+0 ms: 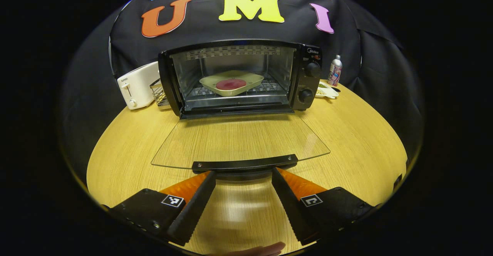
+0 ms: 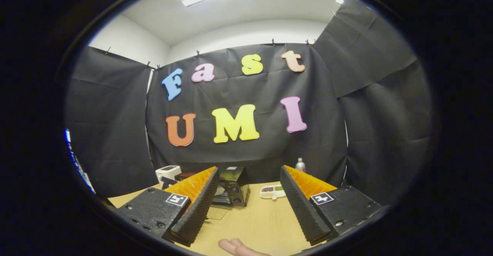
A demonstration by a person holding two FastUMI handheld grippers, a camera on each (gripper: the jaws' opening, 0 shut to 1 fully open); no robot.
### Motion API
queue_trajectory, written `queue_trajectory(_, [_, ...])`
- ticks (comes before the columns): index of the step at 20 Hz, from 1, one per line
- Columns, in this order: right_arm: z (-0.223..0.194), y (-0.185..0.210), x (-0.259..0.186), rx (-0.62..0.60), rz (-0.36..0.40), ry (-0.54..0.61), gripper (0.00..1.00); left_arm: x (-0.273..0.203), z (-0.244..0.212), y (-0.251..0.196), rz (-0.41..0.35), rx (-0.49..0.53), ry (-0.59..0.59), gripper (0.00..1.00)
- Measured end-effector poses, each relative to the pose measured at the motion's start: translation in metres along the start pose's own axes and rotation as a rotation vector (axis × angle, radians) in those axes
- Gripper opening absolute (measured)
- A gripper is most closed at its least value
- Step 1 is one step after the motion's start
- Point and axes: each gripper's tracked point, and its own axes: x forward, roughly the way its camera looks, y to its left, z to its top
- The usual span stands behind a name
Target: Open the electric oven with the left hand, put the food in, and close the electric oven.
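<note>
The black electric oven (image 1: pixel 308 74) stands at the back of the wooden table with its glass door (image 1: pixel 238 140) folded flat down toward me. Inside on the rack sits a cream tray (image 1: pixel 252 79) holding a round red piece of food (image 1: pixel 230 83). My left gripper (image 1: pixel 243 176) is open, its fingertips just under the door's black handle (image 1: pixel 244 164), one at each side of its middle. In the right gripper view my right gripper (image 2: pixel 249 175) is open and empty, held high and back; the oven (image 2: pixel 234 188) shows small between its fingers.
A white toaster (image 1: pixel 138 85) and a wire rack (image 1: pixel 159 93) stand left of the oven. A small bottle (image 1: pixel 335 70) and a white dish (image 1: pixel 327 91) of bits sit to its right. A person's fingertips (image 2: pixel 238 247) show at the bottom edge.
</note>
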Motion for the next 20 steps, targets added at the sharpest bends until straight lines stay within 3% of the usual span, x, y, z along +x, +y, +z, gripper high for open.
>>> queue_trajectory(4, [0.000, -0.001, -0.001, -0.003, -0.001, 0.001, 0.95, -0.004, 0.008, 0.001, 0.008, 0.008, -0.011, 0.94])
queue_trajectory(5, [0.000, -0.001, -0.001, -0.004, -0.001, -0.001, 1.00, -0.004, 0.010, 0.001, 0.012, 0.009, -0.013, 0.94])
queue_trajectory(7, [0.001, -0.001, -0.002, -0.005, -0.003, -0.005, 0.95, -0.007, 0.015, 0.001, 0.017, 0.015, -0.024, 0.94])
queue_trajectory(20, [0.000, -0.004, -0.008, -0.013, -0.027, 0.007, 0.95, -0.022, 0.086, 0.007, 0.036, 0.046, -0.196, 0.96])
